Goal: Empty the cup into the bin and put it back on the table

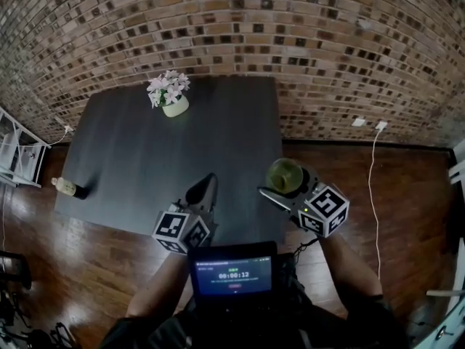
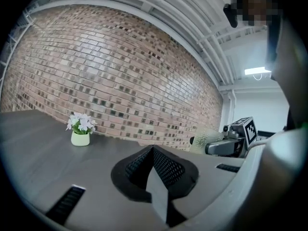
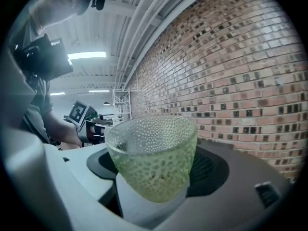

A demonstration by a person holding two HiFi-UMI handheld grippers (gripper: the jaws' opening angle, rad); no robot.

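A pale green dimpled glass cup (image 1: 284, 174) sits upright between the jaws of my right gripper (image 1: 285, 182), above the table's near right corner. In the right gripper view the cup (image 3: 150, 148) fills the space between the pads, and the right gripper (image 3: 156, 170) is shut on its walls. I cannot make out what is inside it. My left gripper (image 1: 205, 189) hovers over the dark table (image 1: 145, 158) near its front edge. Its jaws meet at the tip with nothing between them (image 2: 153, 153). From the left gripper view, the cup (image 2: 204, 139) shows at the right. No bin is in view.
A small pot of white flowers (image 1: 169, 94) stands at the table's far edge. A bottle (image 1: 67, 187) lies at its left edge. A white rack (image 1: 16, 151) stands on the left. A brick wall runs behind, and a white cable (image 1: 372, 166) hangs over the wooden floor.
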